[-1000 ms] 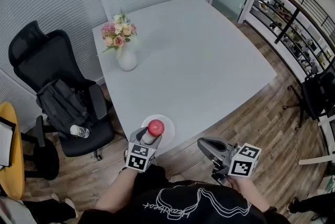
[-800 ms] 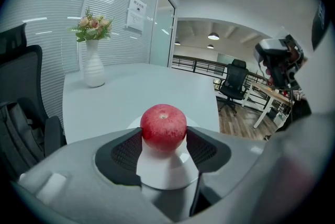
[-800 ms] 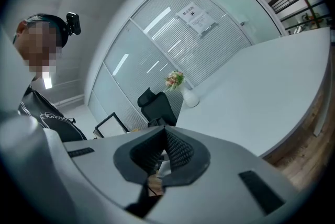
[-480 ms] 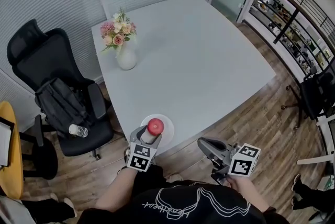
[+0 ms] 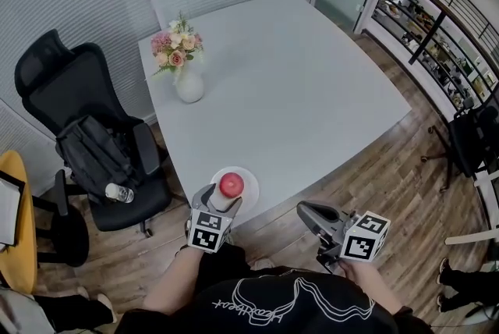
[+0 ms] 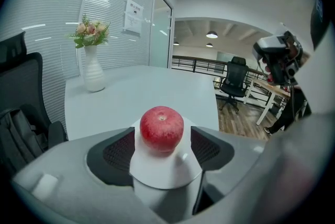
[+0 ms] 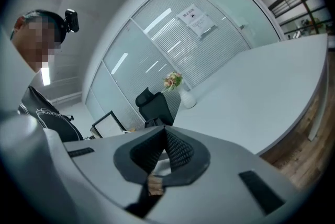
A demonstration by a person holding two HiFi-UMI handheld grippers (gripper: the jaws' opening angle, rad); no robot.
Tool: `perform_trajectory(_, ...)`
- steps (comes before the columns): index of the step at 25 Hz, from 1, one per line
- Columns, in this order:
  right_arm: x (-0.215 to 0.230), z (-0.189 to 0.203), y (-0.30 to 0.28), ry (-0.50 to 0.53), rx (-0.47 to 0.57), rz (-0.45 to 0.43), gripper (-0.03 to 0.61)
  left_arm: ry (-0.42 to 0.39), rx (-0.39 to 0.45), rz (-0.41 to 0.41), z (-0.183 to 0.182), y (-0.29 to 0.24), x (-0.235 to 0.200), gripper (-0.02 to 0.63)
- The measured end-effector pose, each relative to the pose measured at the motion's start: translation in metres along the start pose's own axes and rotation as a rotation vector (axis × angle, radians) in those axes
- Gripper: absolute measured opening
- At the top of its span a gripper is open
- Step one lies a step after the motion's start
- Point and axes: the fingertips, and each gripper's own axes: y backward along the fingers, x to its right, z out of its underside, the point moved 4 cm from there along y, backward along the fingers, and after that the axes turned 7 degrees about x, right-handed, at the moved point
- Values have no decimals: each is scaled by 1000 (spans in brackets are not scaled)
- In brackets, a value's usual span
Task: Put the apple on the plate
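Observation:
A red apple (image 5: 231,185) sits on a small white plate (image 5: 249,177) at the near edge of the white table (image 5: 296,90). My left gripper (image 5: 224,200) reaches over that edge with the apple between its jaws. In the left gripper view the apple (image 6: 162,129) rests on the plate (image 6: 165,168), and my left gripper (image 6: 162,148) is opening, with a thin gap between each dark pad and the apple. My right gripper (image 5: 307,211) hangs off the table over the wooden floor. In its own view my right gripper (image 7: 165,133) has its pads together with nothing in them.
A white vase of flowers (image 5: 187,84) stands at the table's far left corner. A black office chair (image 5: 54,90) holding a backpack (image 5: 93,157) and a bottle (image 5: 118,193) is left of the table. Shelves (image 5: 437,28) line the right side.
The left jaws have spread slightly away from the apple, which stays on the plate. Neither hand has shifted.

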Motion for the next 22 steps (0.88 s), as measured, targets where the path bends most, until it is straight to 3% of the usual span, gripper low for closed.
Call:
perform_trajectory(9,-19,-18,5,74,28,-39,9,115,127,-4,-48,52,9,321)
perform_trajectory(15,-46,-24,9,111,39,-115,9,180,241,70,-91,103,42,316)
perform_trajectory(22,-80,-24,18,157,39,-232,9,250,358,170,-123,162,88,185)
